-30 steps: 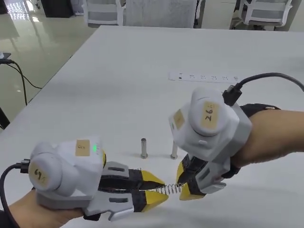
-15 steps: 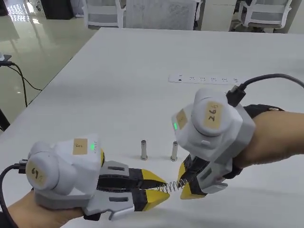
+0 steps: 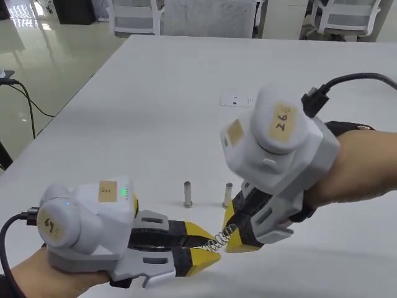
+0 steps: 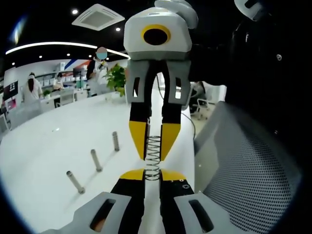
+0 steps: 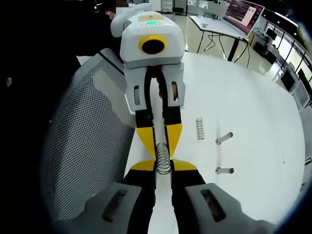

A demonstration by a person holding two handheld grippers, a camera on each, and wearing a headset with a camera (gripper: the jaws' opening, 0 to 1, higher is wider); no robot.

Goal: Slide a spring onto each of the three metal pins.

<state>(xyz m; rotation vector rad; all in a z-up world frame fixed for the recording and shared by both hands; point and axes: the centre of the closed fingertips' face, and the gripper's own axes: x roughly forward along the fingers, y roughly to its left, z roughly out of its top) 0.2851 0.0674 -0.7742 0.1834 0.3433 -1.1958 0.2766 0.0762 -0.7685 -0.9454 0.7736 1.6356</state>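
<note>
A small steel spring (image 3: 217, 238) hangs in the air between the two grippers, just above the white table (image 3: 155, 112). My left gripper (image 3: 208, 251) is shut on its near end, and my right gripper (image 3: 232, 238) is shut on the other end. In the left gripper view the spring (image 4: 153, 157) runs from my left gripper (image 4: 152, 174) up into the right gripper (image 4: 153, 145). Three upright metal pins (image 4: 96, 160) stand in a row to the left there. Two pins (image 3: 187, 194) show in the head view. A second spring (image 5: 200, 128) lies on the table near two pins (image 5: 224, 138).
A white power strip (image 3: 239, 99) lies farther back on the table, partly behind the right gripper. Office chairs (image 3: 133, 15) stand at the table's far end. A grey mesh chair (image 5: 92, 126) is close to the table's near edge. A black cable (image 3: 25, 99) runs over the floor on the left.
My right gripper has risen and shifted slightly left, so the spring now slants up toward it. The left gripper has stayed put.
</note>
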